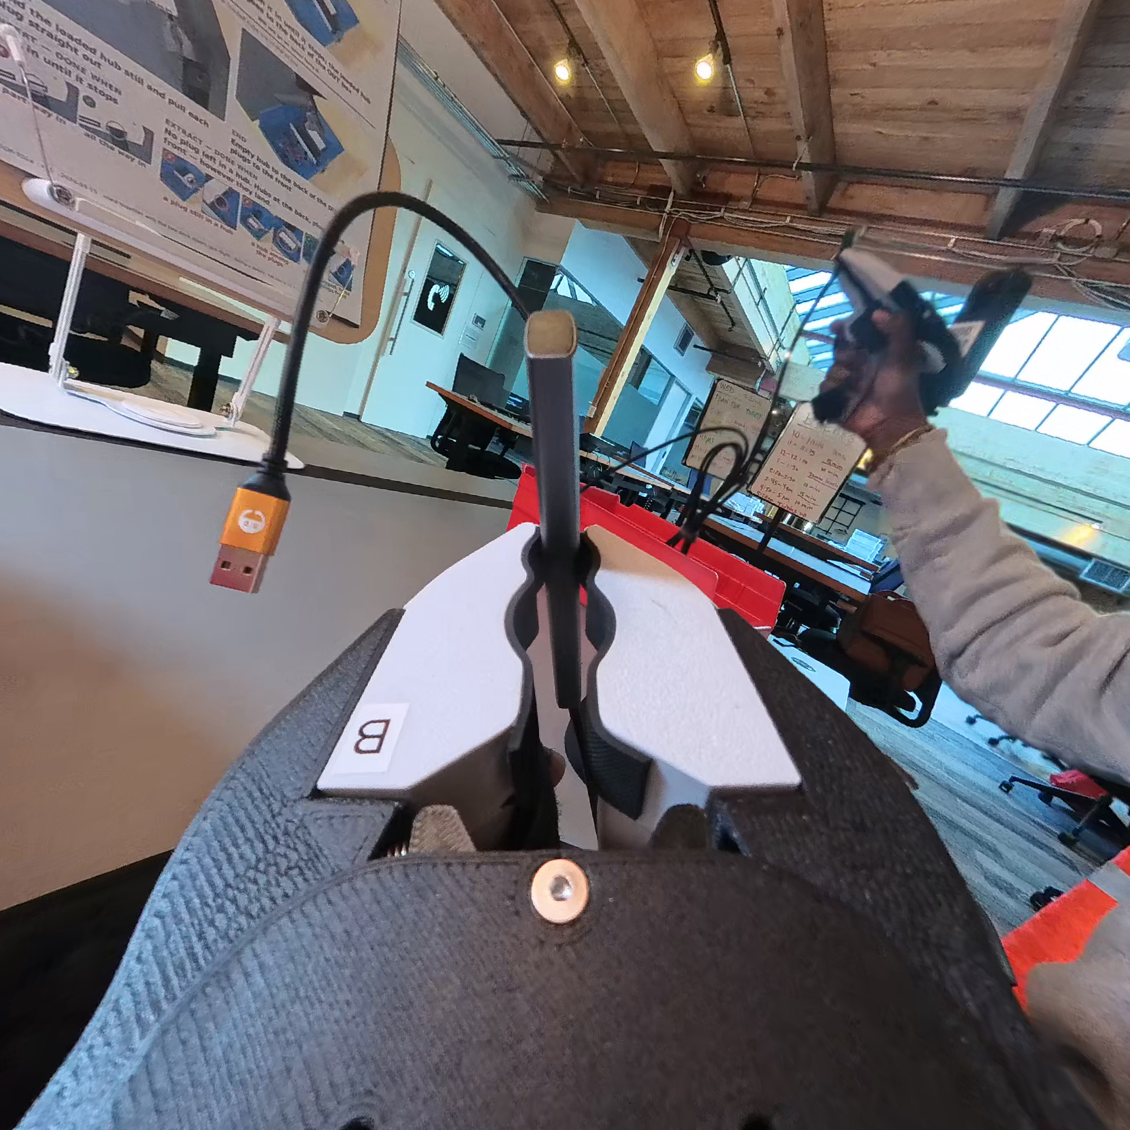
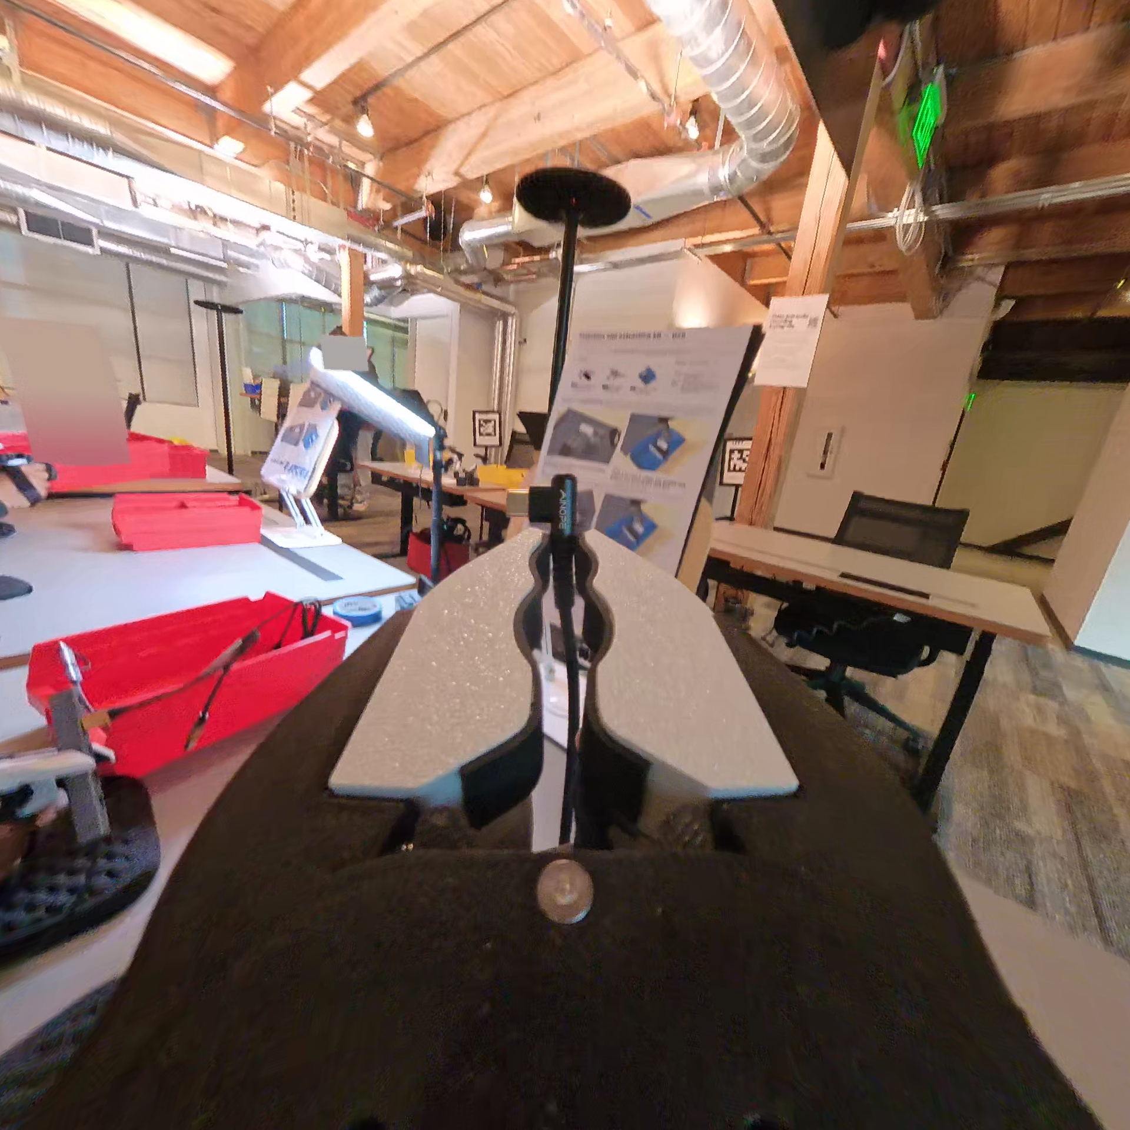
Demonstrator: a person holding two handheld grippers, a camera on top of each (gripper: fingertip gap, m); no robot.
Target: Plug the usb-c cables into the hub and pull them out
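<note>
My left gripper (image 1: 557, 538) is shut on a slim dark hub (image 1: 553, 428) that stands on edge between the jaws, raised above the grey table (image 1: 153, 642). The hub's own black cable (image 1: 318, 275) arcs left and ends in an orange USB plug (image 1: 249, 526) hanging free. My right gripper (image 2: 561, 538) is shut on a black usb-c cable (image 2: 570, 672); its right-angle plug (image 2: 550, 498) sticks out past the fingertips, pointing left. In the left wrist view the right gripper (image 1: 905, 324) is blurred, high in the air at the right. Plug and hub are apart.
A red bin (image 2: 153, 685) on the table holds more black cables (image 2: 244, 648); it also shows in the left wrist view (image 1: 660, 550). An instruction board (image 2: 642, 440), a blue tape roll (image 2: 358, 608) and more red trays (image 2: 183, 520) stand farther off. One gripper's finger ends stand about 45 centimeters off the other's.
</note>
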